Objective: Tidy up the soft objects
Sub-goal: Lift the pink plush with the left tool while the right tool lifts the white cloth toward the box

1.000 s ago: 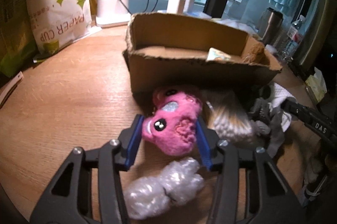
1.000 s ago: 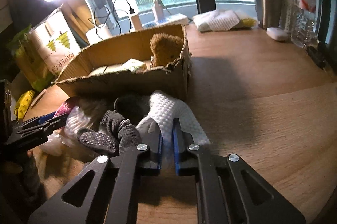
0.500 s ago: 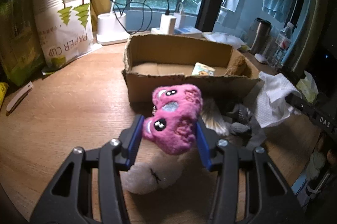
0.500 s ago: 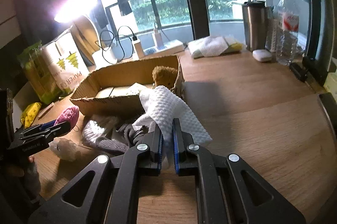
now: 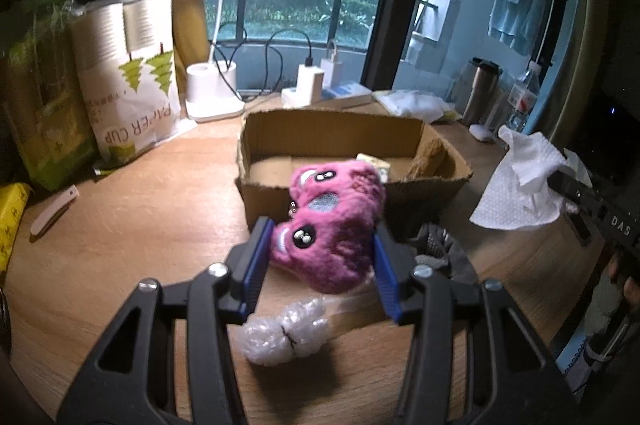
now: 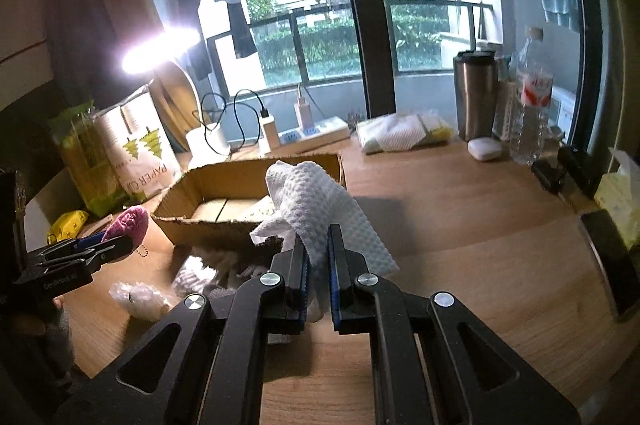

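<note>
Left claw [image 5: 322, 257] clamped on pink plush toy [image 5: 332, 225]; right claw [image 6: 318, 265] clamped on white cloth [image 6: 316, 201], near cardboard box [image 5: 320, 133].

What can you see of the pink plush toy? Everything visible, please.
The pink plush toy is fuzzy magenta fabric with black-and-white bead eyes, a grey patch and a small metal chain at its side. The left gripper is shut on it, its blue pads pressing both flanks, holding it tilted in the air above the wooden table, in front of the cardboard box. A white bubble-wrap wad lies below it, apart. In the right wrist view only its rounded end shows.
</note>
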A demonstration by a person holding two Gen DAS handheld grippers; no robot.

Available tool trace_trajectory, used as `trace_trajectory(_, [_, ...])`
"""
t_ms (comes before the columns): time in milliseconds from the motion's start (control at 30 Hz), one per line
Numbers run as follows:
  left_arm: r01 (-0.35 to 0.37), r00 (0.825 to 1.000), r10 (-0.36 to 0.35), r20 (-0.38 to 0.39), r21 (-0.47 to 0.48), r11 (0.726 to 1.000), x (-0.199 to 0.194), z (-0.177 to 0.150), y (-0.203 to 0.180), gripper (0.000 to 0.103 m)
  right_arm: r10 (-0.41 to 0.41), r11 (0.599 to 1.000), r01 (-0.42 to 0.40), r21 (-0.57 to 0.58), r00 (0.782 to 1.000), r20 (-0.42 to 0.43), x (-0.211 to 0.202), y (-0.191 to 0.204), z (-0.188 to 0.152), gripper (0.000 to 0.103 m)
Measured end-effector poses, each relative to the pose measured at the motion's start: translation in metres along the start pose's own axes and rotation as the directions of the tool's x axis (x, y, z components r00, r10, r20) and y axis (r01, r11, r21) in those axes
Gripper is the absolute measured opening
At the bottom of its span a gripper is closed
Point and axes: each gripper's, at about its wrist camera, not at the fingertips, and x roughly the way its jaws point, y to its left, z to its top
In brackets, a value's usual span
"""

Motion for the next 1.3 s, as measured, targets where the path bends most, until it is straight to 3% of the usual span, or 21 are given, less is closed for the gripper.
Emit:
trace_trajectory(633, [0.018,0.997,-0.018,0.079,0.001,1.0,-0.007,0.032,0.012,0.049,0.049,0.995,-0.045,-0.085,0.998,0.05,0.007,0.036,0.038,0.01])
trace_trajectory(1300, [0.029,0.995,-0.025,0.092,-0.041,0.999,0.033,0.056,0.046,0.049,0.138,0.979,-0.138,-0.154,0.99,-0.007,0.076,0.095,0.062,0.009])
